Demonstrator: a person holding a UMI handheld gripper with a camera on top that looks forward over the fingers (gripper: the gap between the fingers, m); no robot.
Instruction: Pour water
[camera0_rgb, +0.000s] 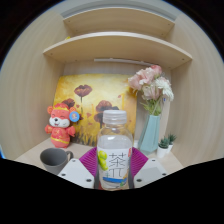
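A clear bottle (114, 148) with a white cap and a pale green label stands between the two fingers of the gripper (114, 165), whose pink pads (88, 160) sit close against its sides; whether both pads actually press on it cannot be told from this view. The bottle is upright, just ahead of the camera, on a pale desk (30, 158) set in a wooden alcove. A grey cup (54, 157) waits near its left, in front of a small red-and-white toy (61, 124). To the right stand a turquoise vase (150, 131) of pale flowers (152, 88) and a tiny potted plant (166, 144); a yellow picture (92, 97) leans against the back wall beneath a shelf (115, 45).

The step in hand appears to be the taking of the bottle, with no pouring begun. Next, the bottle would likely need a firm grip, a lift, a carry over to the cup, and a slow tilt. Its cap looks to be on still, which would block any flow.
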